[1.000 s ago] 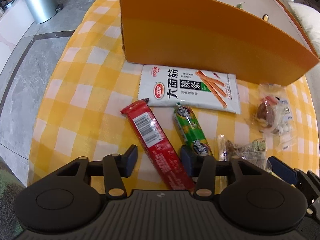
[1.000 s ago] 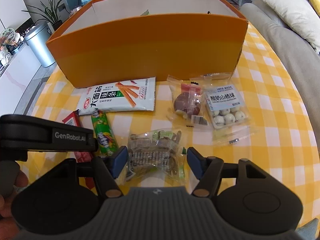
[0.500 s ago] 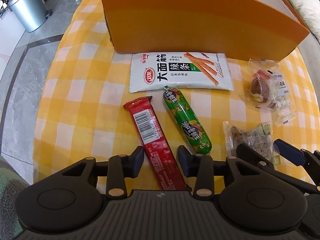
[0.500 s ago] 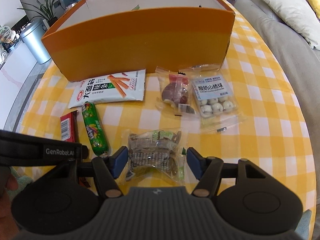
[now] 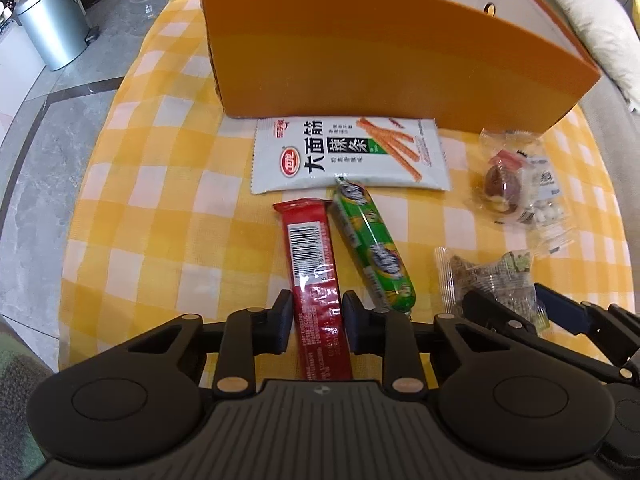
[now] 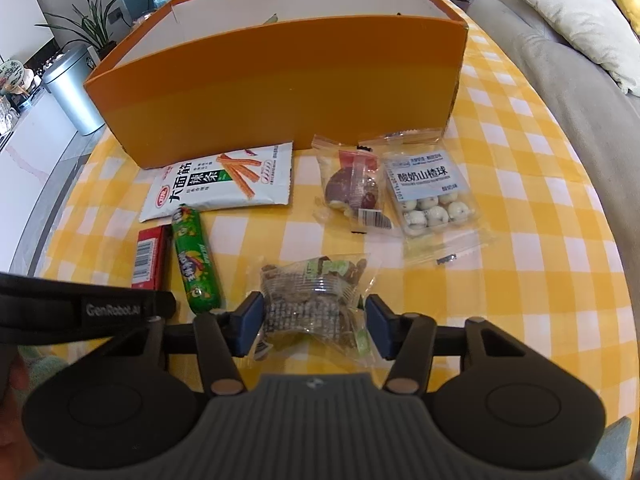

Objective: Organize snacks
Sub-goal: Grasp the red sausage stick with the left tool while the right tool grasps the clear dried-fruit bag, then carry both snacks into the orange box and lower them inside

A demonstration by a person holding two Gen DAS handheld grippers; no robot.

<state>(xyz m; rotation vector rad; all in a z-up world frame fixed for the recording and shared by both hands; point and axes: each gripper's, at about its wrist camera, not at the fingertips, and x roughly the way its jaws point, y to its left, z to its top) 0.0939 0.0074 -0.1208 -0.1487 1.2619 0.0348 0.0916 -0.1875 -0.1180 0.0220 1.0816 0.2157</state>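
left gripper (image 5: 316, 316) jaws, just closing, pinch a red barcoded snack bar (image 5: 314, 276); right gripper (image 6: 314, 326) jaws, also closing, squeeze a crinkled clear snack bag (image 6: 316, 300), lower centre.

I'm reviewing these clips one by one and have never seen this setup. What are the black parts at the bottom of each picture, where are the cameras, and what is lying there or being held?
There is no robot. A person holds a two-finger gripper in each hand, and a wide-angle camera on each one looks forward along its fingers. The black parts are the grippers themselves.

In the left view, the left gripper has just been closing and now clamps the red snack bar. In the right view, the right gripper has also been closing, and its blue pads press the clear bag of snacks.

On the yellow checked tablecloth also lie a green sausage, a white spicy-strip packet, and two clear packets. Behind them stands an orange box, open at the top.
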